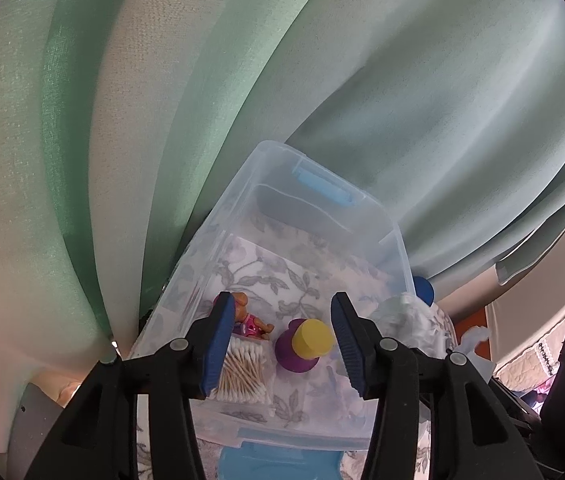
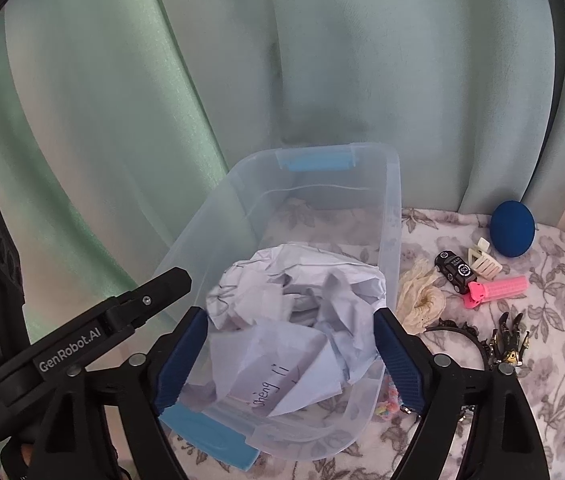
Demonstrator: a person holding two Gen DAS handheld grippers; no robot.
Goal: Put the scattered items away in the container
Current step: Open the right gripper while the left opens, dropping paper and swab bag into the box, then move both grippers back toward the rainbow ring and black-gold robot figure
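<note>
Both claws, left (image 1: 278,344) and right (image 2: 286,360), gape over clear plastic bin (image 2: 392,216) holding crumpled paper (image 2: 294,312), cotton swabs (image 1: 242,376).

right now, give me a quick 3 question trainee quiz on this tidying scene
1. True or false: the crumpled paper sits between the right gripper's open jaws over the clear container.
2. Which lies outside the container? A cotton swabs B pink hair roller C toy dog
3. What colour is the ball by the curtain?

Key: 1 true; 2 B; 3 blue
</note>
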